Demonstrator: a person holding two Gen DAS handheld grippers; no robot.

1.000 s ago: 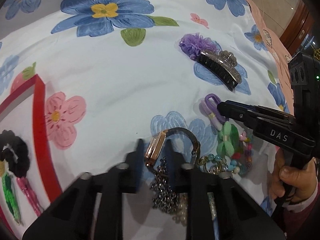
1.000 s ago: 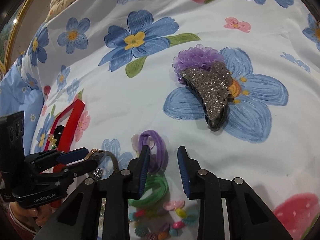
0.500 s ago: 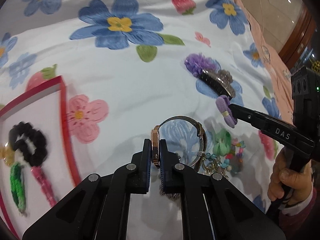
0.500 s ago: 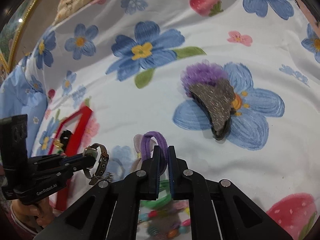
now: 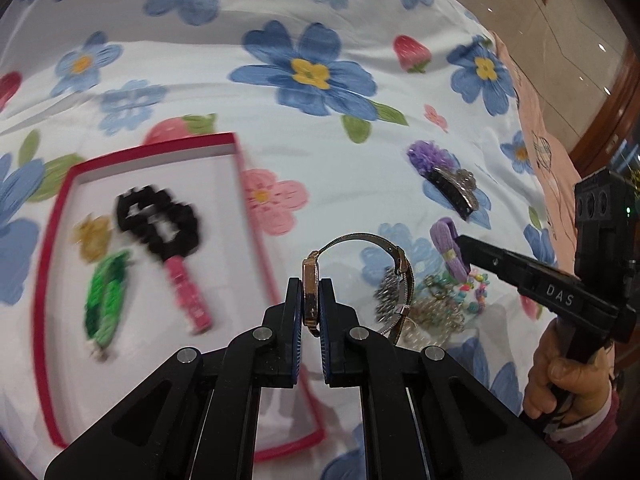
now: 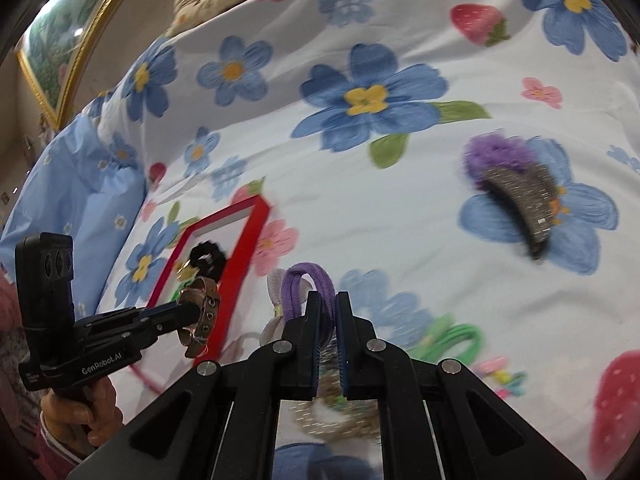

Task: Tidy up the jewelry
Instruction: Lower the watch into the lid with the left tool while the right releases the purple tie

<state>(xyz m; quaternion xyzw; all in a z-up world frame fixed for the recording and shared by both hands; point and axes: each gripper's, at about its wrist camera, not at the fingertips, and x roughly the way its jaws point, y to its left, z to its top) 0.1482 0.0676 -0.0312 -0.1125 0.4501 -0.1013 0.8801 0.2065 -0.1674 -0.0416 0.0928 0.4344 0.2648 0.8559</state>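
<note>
My left gripper (image 5: 310,284) is shut on a rose-gold wristwatch (image 5: 310,296) with a metal mesh band (image 5: 362,240), held in the air beside the right wall of a red-rimmed white tray (image 5: 256,216). The tray holds a black scrunchie (image 5: 158,220), a pink clip (image 5: 188,292), a green tie (image 5: 106,296) and a gold piece (image 5: 92,236). My right gripper (image 6: 328,300) is shut on a purple hair tie (image 6: 308,276), lifted over a pile of beads and chains (image 5: 440,304). The left gripper with the watch (image 6: 200,308) shows in the right wrist view.
A glittery black claw clip (image 6: 520,196) lies on a purple scrunchie (image 6: 496,152) at the right. A green hair tie (image 6: 452,340) and coloured beads (image 6: 500,376) lie near the pile. Everything rests on a floral bedsheet (image 5: 320,152). A blue pillow (image 6: 68,196) lies far left.
Both grippers shut, the left on the watch, the right on the purple hair tie. Both lifted their items off the sheet. The left gripper has moved left toward the tray.
</note>
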